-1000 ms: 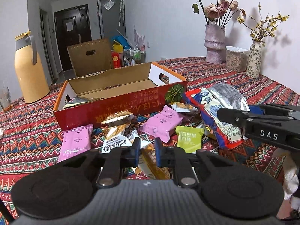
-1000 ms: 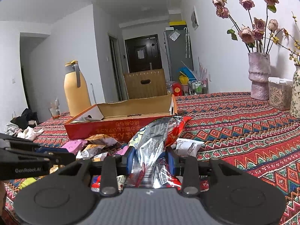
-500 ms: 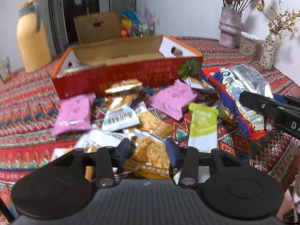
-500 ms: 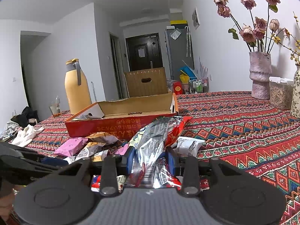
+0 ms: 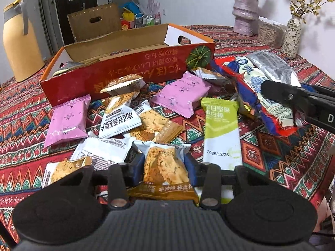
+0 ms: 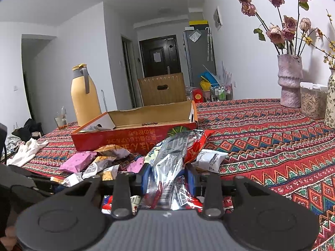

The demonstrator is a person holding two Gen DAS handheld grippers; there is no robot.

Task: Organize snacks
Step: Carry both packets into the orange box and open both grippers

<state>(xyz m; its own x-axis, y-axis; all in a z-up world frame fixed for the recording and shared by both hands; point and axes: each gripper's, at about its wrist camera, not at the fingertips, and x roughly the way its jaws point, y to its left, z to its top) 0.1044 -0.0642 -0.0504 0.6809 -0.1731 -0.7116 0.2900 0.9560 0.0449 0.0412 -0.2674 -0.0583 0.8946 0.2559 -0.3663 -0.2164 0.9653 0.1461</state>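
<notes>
Left wrist view: your left gripper [image 5: 164, 170] points down into a loose heap of snack packets on a patterned tablecloth [image 5: 278, 146]. Its jaws stand apart on either side of a cracker packet [image 5: 164, 167], and they look close to its sides; I cannot tell whether the pads touch it yet. A green bar [image 5: 222, 131] lies just beside it on the right, and white packets overlap it on the left. Beyond the heap sits the open red box [image 5: 125, 73], with one packet visible at its left end. To do this pick cleanly, you should close on the cracker packet alone, keep the green bar out of the jaws, and lift straight up so the neighbours slide off.

Right wrist view: your right gripper [image 6: 167, 176] is clamped on a silver and red snack bag [image 6: 171, 161], which stands up between the fingers above the table. The red box [image 6: 136, 138] lies straight ahead, near. A yellow jug [image 6: 84, 96] stands behind it. Hold that bag steady while your left hand works.
</notes>
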